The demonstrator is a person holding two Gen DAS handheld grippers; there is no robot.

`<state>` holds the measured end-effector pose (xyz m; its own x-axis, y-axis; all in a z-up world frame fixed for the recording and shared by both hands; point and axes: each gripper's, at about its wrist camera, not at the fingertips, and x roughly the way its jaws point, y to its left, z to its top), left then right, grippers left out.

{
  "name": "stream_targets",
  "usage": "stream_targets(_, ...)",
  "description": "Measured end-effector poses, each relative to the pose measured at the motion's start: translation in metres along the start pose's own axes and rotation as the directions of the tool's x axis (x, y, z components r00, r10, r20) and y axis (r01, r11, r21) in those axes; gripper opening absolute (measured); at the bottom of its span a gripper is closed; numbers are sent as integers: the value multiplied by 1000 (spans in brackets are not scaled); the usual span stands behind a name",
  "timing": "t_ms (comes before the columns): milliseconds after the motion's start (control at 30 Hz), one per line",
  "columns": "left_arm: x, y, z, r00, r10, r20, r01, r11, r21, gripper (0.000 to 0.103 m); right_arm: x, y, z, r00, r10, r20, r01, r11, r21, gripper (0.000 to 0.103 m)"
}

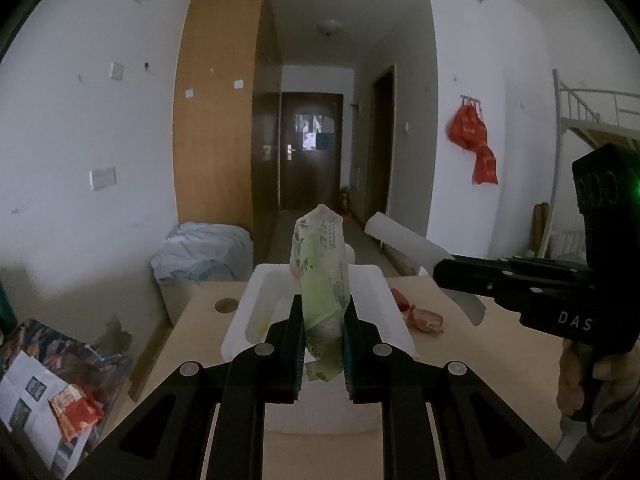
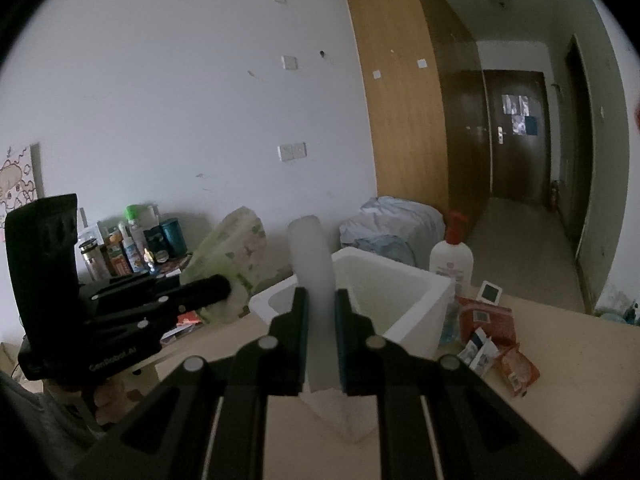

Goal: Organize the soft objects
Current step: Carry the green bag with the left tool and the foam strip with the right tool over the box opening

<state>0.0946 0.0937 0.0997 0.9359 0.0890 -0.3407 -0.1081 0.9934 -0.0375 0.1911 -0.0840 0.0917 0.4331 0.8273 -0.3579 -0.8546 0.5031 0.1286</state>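
My left gripper (image 1: 322,312) is shut on a green floral soft packet (image 1: 322,272), held upright over the near end of the white foam box (image 1: 384,284). The packet also shows in the right wrist view (image 2: 232,256). My right gripper (image 2: 321,308) is shut on a white foam sheet (image 2: 316,280), held upright just before the same box (image 2: 420,292). In the left wrist view the right gripper (image 1: 444,268) comes in from the right with the sheet (image 1: 404,240) sticking out over the box's far right corner.
Red snack packets (image 1: 422,316) lie on the beige table (image 1: 472,360) right of the box, and show in the right wrist view (image 2: 486,318) next to a white lotion bottle (image 2: 452,264). A light blue bundle (image 1: 208,252) sits behind the table. Bottles (image 2: 132,244) crowd the left.
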Motion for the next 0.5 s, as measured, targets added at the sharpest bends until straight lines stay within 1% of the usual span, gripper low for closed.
stream_targets(500, 31, 9, 2, 1000, -15, -16, 15, 1000, -18, 17, 28, -15, 5, 1000, -3, -31, 4, 999, 33, 15)
